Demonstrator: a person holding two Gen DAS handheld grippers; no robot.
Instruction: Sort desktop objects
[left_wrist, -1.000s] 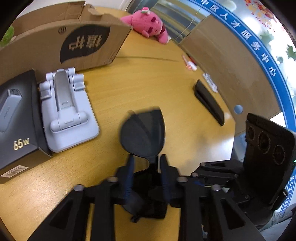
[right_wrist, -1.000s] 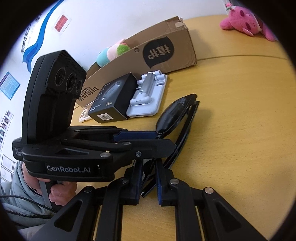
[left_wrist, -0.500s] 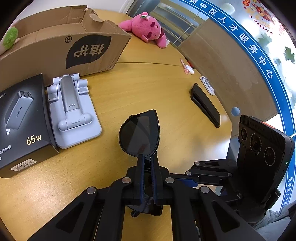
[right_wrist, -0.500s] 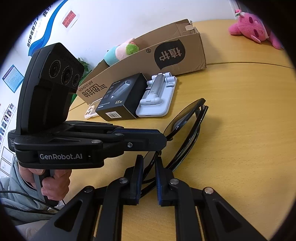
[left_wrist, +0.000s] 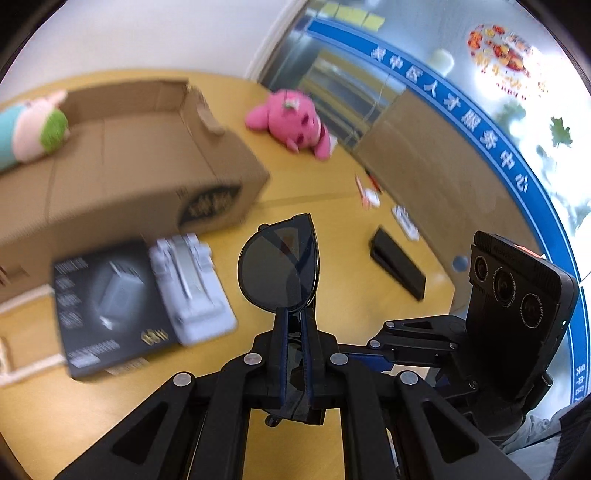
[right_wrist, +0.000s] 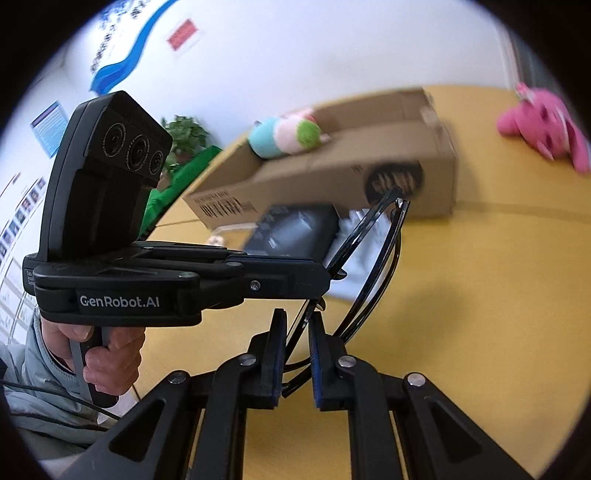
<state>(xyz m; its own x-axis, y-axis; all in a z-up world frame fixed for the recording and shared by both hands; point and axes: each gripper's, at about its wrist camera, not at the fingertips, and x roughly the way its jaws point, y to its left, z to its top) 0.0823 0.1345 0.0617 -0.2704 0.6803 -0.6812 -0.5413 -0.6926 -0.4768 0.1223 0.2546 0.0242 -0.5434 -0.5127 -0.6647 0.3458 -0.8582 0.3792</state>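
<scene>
Black sunglasses (left_wrist: 279, 271) are held folded in the air above the wooden table (left_wrist: 325, 221). My left gripper (left_wrist: 293, 317) is shut on them at the bridge end, one dark lens standing up past the fingertips. In the right wrist view the sunglasses (right_wrist: 373, 254) show edge-on, and my right gripper (right_wrist: 297, 325) is shut on their frame just below the left gripper's tips. The open cardboard box (left_wrist: 122, 173) lies beyond to the left, with a pastel plush toy (left_wrist: 29, 134) in it.
A black 65W charger box (left_wrist: 107, 306) and a white folding stand (left_wrist: 192, 284) lie beside the carton. A pink plush (left_wrist: 291, 122), a black case (left_wrist: 399, 264) and small items (left_wrist: 369, 192) lie farther off. The person's hand (right_wrist: 107, 354) holds the left gripper.
Both grippers have lifted the sunglasses up off the table. The view now looks down into the cardboard box, and the background is blurred by the motion.
</scene>
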